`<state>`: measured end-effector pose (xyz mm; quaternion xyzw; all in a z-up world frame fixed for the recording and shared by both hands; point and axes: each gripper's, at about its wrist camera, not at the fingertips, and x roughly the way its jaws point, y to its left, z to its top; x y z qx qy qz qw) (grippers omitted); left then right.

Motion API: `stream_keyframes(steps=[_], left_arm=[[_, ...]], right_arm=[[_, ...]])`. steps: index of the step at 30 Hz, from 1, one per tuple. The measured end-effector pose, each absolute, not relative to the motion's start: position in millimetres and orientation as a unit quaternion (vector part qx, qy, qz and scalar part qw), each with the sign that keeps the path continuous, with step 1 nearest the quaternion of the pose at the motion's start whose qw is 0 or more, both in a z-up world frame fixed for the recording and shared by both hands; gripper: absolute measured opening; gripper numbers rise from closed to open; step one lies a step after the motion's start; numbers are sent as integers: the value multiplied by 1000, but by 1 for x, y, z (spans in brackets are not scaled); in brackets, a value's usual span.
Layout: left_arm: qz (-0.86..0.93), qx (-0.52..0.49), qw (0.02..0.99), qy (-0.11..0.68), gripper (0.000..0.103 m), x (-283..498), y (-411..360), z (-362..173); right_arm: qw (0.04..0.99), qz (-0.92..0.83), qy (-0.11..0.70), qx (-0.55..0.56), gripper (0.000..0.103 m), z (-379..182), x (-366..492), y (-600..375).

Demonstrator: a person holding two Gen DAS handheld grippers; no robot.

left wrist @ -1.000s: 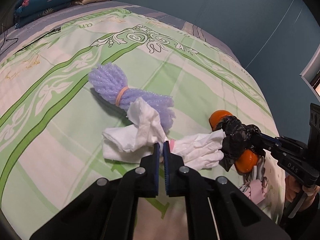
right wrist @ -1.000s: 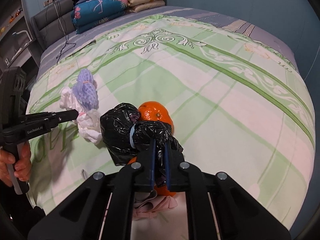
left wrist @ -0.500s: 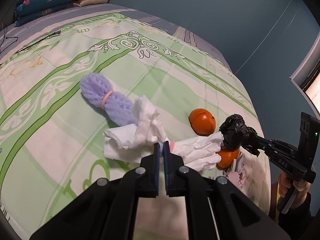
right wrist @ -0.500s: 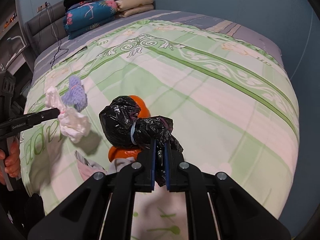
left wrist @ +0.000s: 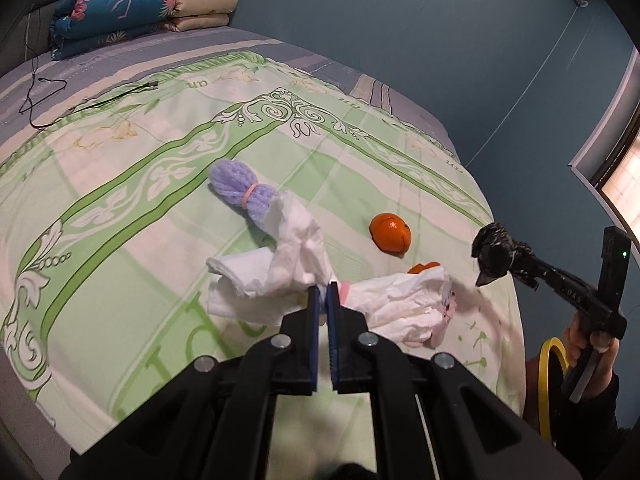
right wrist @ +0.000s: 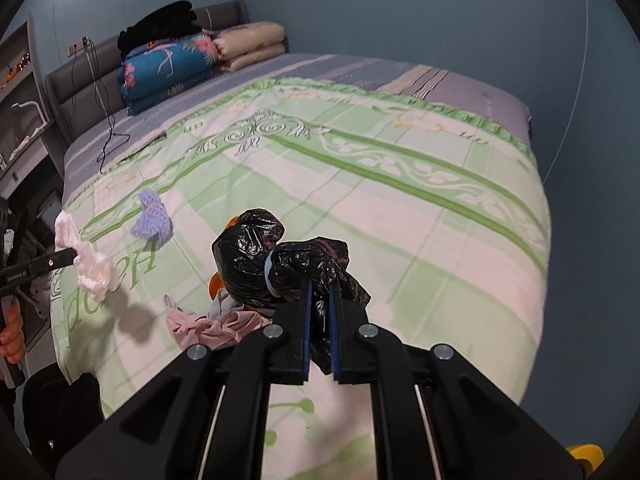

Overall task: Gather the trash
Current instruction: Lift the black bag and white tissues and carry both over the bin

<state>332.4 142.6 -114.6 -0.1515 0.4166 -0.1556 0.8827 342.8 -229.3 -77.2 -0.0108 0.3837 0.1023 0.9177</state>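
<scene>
My left gripper (left wrist: 323, 292) is shut on a bundle of crumpled white tissue (left wrist: 280, 276) and holds it above the bed; the bundle also shows in the right wrist view (right wrist: 90, 264). My right gripper (right wrist: 319, 284) is shut on a tied black plastic bag (right wrist: 272, 260), lifted above the bed's near edge; the bag also shows in the left wrist view (left wrist: 494, 250). On the green patterned bedspread (left wrist: 120, 208) lie a purple foam net (left wrist: 240, 194), an orange (left wrist: 390, 234), a second orange (left wrist: 420, 268) partly hidden, and a pink cloth scrap (right wrist: 208, 324).
Folded quilts (right wrist: 168, 68) and a black garment sit at the headboard. A black cable (left wrist: 40, 96) lies on the far part of the bed. A yellow-rimmed bin (left wrist: 550, 376) stands on the floor by the bed's right edge. Blue walls surround the bed.
Both grippers have risen and pulled back from the bed with their loads. The black bag has come off the oranges, and the tissue bundle has lifted off the bedspread.
</scene>
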Motion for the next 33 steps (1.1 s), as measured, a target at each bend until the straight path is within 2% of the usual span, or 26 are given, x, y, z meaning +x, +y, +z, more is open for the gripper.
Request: stream_keyframes(steps=[13,33], left_arm=[[-138,-141,905,377,3,277,157,-71],[-199,-114,922,313,3,224,77,5]], right_arm=[[939,97,329,10,6,-32,282,-263],[970,55,236,34,6,30,163,-337]])
